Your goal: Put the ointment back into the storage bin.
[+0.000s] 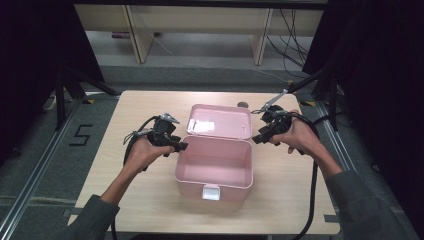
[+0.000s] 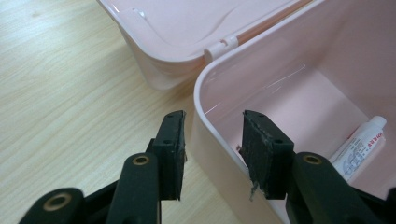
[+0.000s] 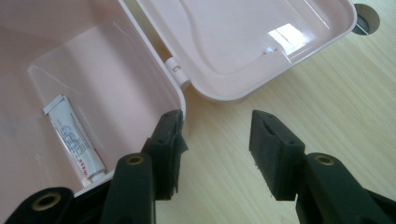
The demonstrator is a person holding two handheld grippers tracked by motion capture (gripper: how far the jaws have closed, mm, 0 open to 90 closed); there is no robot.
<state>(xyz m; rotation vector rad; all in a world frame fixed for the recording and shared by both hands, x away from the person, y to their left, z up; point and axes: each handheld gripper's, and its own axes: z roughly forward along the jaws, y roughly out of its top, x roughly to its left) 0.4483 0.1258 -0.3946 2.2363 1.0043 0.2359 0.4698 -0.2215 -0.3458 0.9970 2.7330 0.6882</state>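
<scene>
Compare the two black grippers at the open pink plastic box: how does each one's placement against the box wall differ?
The left gripper straddles the pink plastic box's left wall, one jaw outside and one inside. The right gripper has one jaw by the box's right wall near the hinge, the other over the wooden table, and that wall is not clearly between its jaws. Both are open and grip nothing. The box's lid lies open behind.

High view: above near table (image 1: 150, 200) edge, facing forward-down, far. Gripper views: close, facing inward from opposite sides; both share box (image 2: 299, 74) interior, tube (image 3: 74, 140).
</scene>
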